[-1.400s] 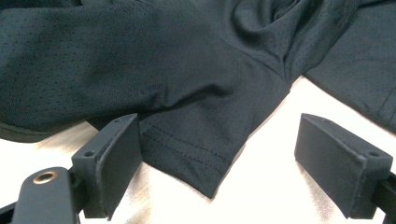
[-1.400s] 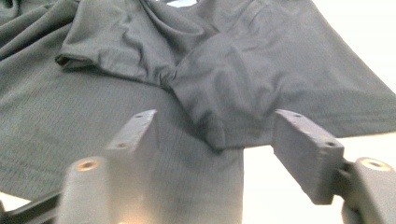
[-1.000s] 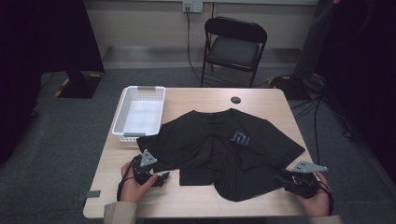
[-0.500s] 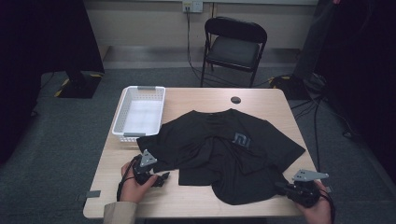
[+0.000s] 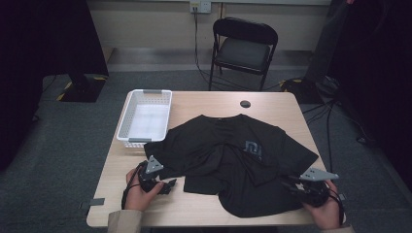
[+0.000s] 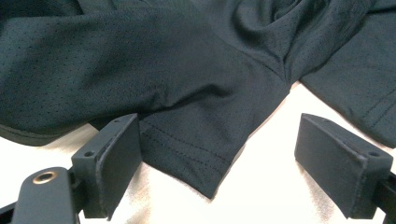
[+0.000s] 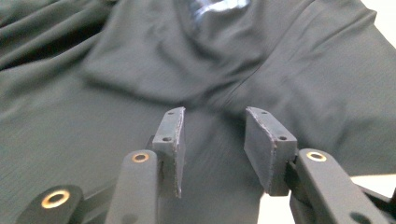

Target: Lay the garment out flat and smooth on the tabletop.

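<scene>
Table (image 5: 272, 99) | right tool (image 5: 294, 187) parted, level over black shirt (image 5: 233, 160)

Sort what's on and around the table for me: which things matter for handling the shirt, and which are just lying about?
In the job:
- black T-shirt, spread crumpled on the table
- left hand-held gripper, open at a sleeve hem
- right hand-held gripper, jaws just reopened over the fabric

Lying about:
- white basket, empty
- small black disc
- folding chair behind the table
</scene>
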`<state>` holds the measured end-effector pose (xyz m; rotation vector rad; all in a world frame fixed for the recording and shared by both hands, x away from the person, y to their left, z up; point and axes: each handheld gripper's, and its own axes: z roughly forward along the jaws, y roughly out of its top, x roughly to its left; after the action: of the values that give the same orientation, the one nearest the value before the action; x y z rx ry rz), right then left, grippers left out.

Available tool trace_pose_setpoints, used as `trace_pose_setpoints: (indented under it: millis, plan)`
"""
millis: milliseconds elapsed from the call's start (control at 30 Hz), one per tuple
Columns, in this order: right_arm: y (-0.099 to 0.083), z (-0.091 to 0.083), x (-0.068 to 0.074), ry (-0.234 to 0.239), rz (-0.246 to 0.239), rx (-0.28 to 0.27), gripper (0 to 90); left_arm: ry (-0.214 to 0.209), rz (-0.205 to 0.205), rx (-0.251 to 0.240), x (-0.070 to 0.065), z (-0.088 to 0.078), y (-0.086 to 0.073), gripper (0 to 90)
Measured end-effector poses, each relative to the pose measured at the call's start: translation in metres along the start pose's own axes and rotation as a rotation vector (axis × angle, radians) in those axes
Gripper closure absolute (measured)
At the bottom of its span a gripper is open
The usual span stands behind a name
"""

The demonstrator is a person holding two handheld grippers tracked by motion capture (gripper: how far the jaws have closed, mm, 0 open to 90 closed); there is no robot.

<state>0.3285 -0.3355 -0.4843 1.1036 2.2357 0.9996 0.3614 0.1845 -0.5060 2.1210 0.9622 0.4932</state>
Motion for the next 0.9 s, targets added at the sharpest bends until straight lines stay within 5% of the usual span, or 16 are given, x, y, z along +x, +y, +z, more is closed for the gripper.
trace_pose_setpoints:
  millis: [233,367,500,633,867,900]
  plan:
    - [0.012,0.031,-0.011,-0.072,-0.013,0.054,59.2,-0.001,0.0,0.0,0.0,0.0,0.0,14.8]
    - [0.016,0.034,-0.018,-0.085,-0.001,0.068,70.1,-0.001,0.0,0.0,0.0,0.0,0.0,14.7]
    - [0.019,0.037,-0.027,-0.044,0.021,0.076,88.7,-0.001,-0.001,0.0,0.0,0.0,0.0,14.7]
    - [0.023,0.035,-0.036,-0.029,0.068,0.043,89.5,-0.002,-0.001,0.0,0.0,0.0,0.0,14.6]
    - [0.024,0.036,-0.054,-0.085,0.112,0.045,89.4,-0.002,0.0,0.0,0.0,0.0,0.0,14.6]
    - [0.024,0.037,-0.055,-0.072,0.114,0.044,82.1,-0.002,0.0,0.001,0.0,0.0,0.0,14.6]
